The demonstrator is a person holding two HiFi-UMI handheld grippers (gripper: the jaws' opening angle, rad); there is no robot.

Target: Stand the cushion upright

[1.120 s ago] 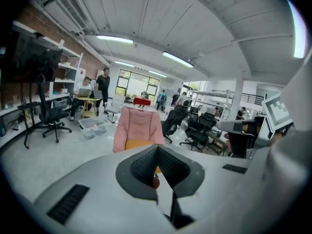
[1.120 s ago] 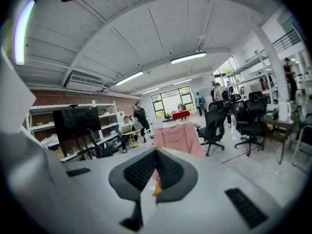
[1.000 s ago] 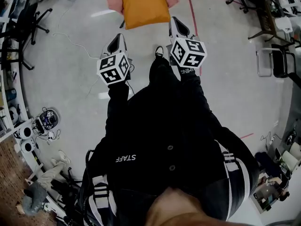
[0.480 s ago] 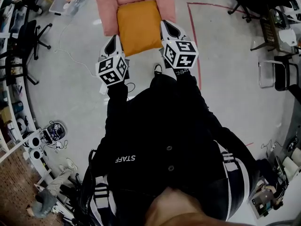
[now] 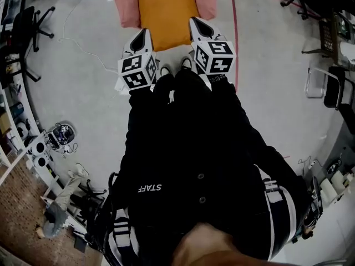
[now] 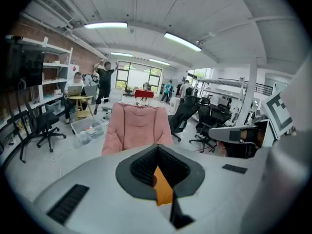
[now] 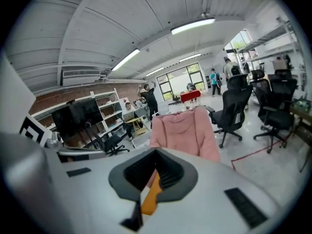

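Here, the orange cushion (image 5: 166, 13) lies flat on the pink armchair (image 5: 125, 4). The left gripper (image 5: 142, 34) and right gripper (image 5: 197, 23), both with jaws pressed together and empty, flank the cushion's front corners.

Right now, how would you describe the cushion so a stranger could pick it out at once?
Find the pink padded chair at the top of the head view. The cushion lies flat on its seat. It is the only orange thing there, a plain square pad against the pink.
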